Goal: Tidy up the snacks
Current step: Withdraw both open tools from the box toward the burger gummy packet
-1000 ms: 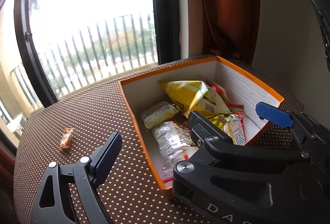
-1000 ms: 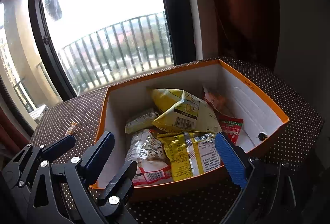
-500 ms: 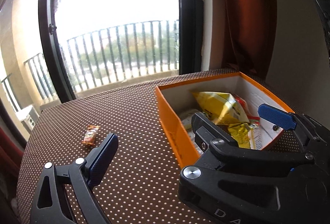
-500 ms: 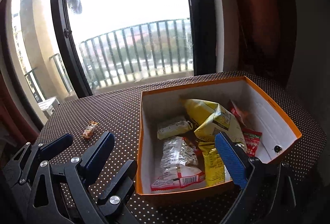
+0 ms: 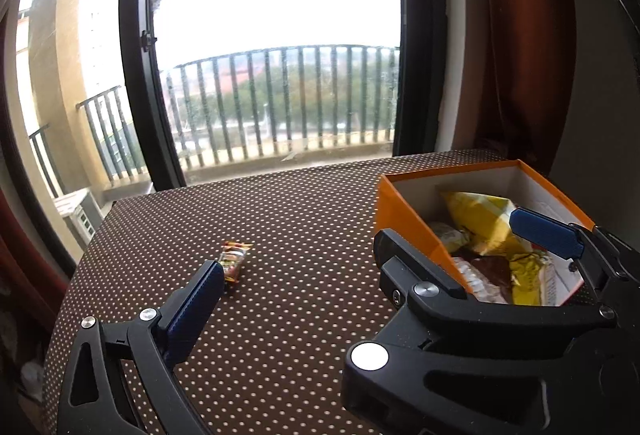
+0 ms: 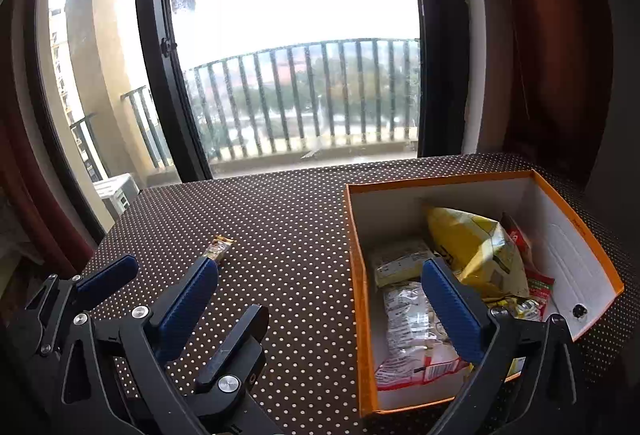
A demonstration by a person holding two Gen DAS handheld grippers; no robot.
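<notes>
A small orange-and-gold snack bar (image 5: pixel 236 261) (image 6: pixel 218 249) lies alone on the brown dotted table (image 5: pixel 304 211). It is just past the tip of my left gripper's (image 5: pixel 320 275) left finger. The left jaws are opening, wide apart, with nothing between them; the right gripper's body hides the left gripper's right finger. My right gripper (image 6: pixel 318 275) is open and empty, and its right finger hangs over the orange box (image 6: pixel 356 275) (image 5: pixel 404 219). The box holds a yellow bag (image 6: pixel 476 255), a silver packet (image 6: pixel 412 323) and a red packet (image 6: pixel 538 287).
The two grippers sit side by side and overlap. The table's rounded edge (image 5: pixel 80 275) drops off at the left. A large window with a balcony railing (image 5: pixel 280 107) stands behind the table, and a dark red curtain (image 5: pixel 520 55) hangs behind the box.
Both grippers have swung left, away from the box. The box has slid toward the right of both views and the snack bar toward the middle. The left jaws have spread a little wider.
</notes>
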